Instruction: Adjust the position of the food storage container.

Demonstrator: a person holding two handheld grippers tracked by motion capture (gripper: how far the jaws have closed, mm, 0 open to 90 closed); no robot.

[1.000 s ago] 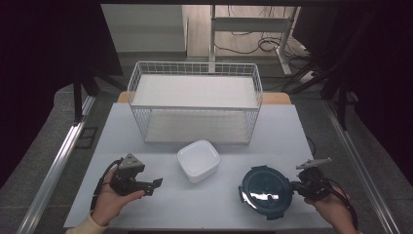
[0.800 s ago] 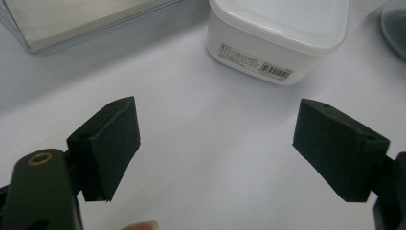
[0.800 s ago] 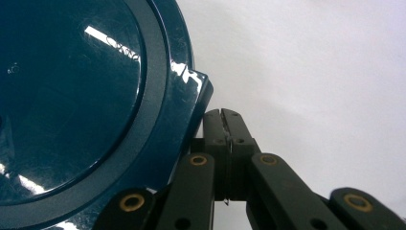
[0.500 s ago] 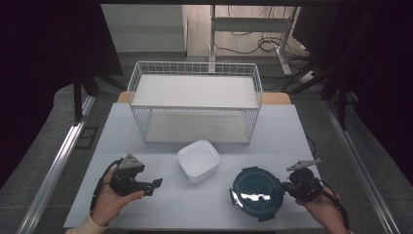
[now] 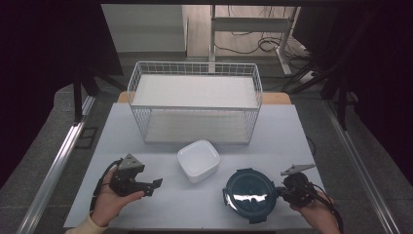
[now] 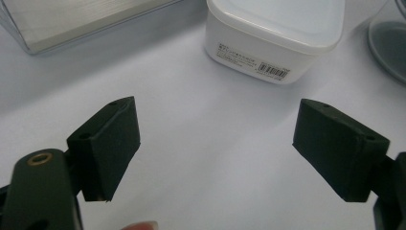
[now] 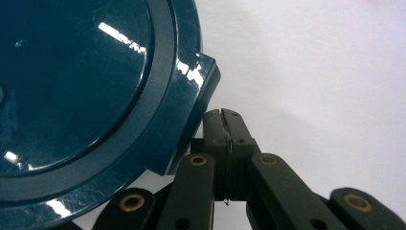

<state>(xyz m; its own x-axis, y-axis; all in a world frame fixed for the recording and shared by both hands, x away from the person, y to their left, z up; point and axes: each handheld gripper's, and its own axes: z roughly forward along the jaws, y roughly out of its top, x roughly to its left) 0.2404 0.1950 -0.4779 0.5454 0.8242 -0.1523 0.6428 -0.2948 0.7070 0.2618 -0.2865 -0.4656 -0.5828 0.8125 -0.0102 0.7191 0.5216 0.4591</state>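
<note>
My left gripper (image 5: 155, 184) is a black block with a grey three-cornered plate on top and a black cable looping off its rear; a pale cuff shows at that wrist. Its jaws are blunt black pads with small holes. My right gripper (image 7: 223, 120) has black linkage arms, brass-coloured rivets and a trailing black cable.

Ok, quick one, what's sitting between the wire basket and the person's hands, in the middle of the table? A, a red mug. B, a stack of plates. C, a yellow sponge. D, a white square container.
D: a white square container sits on the table just in front of the wire basket, left of the round dark teal lid.
</note>
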